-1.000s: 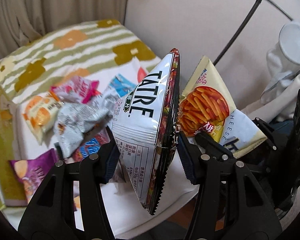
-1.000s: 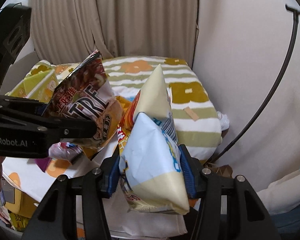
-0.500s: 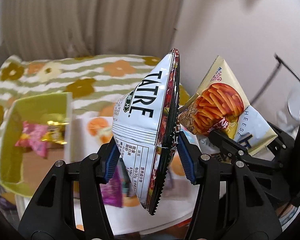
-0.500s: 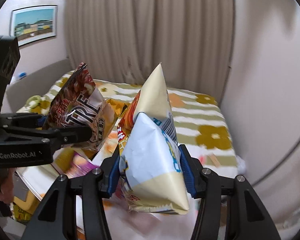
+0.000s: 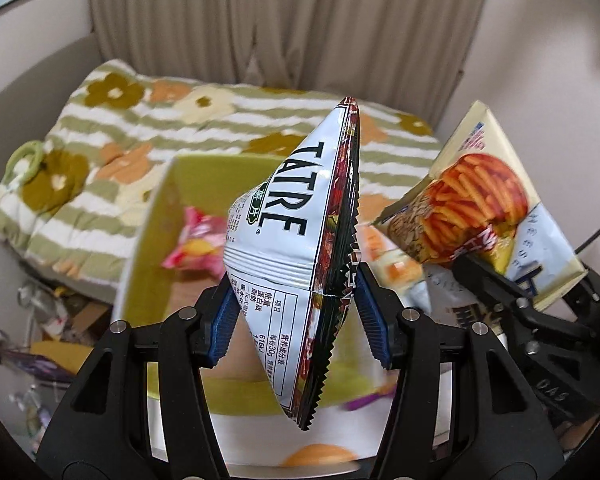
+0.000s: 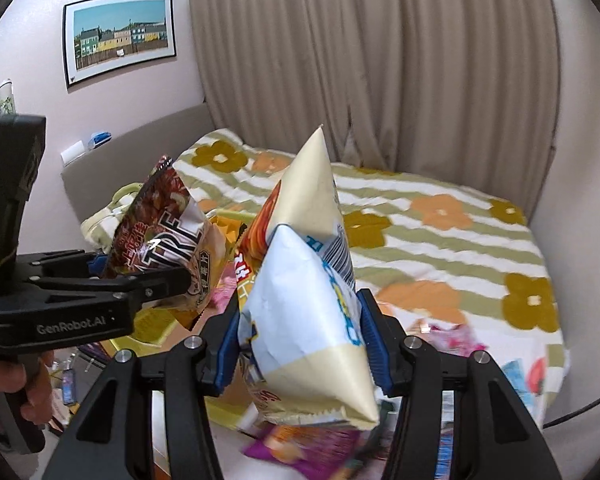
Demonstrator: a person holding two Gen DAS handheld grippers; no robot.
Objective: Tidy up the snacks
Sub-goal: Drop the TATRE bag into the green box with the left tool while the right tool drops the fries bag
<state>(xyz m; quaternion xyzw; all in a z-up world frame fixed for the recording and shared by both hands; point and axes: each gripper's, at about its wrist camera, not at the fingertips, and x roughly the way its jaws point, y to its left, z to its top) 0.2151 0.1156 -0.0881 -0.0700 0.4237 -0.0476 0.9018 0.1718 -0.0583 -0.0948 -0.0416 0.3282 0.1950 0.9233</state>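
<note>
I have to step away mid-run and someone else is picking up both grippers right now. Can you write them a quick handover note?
Left gripper: shut on the TATRE chip bag, held in the air over the green box.
Right gripper: shut on the cream-and-blue snack bag, also airborne.
Done: a pink packet already lies in the box.
Left: drop both held bags in, then collect the loose packets on the bed.

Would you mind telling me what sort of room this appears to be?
Most likely a bedroom: a bed with a floral striped blanket, floor-length curtains behind it, and a framed picture on the wall.
</note>
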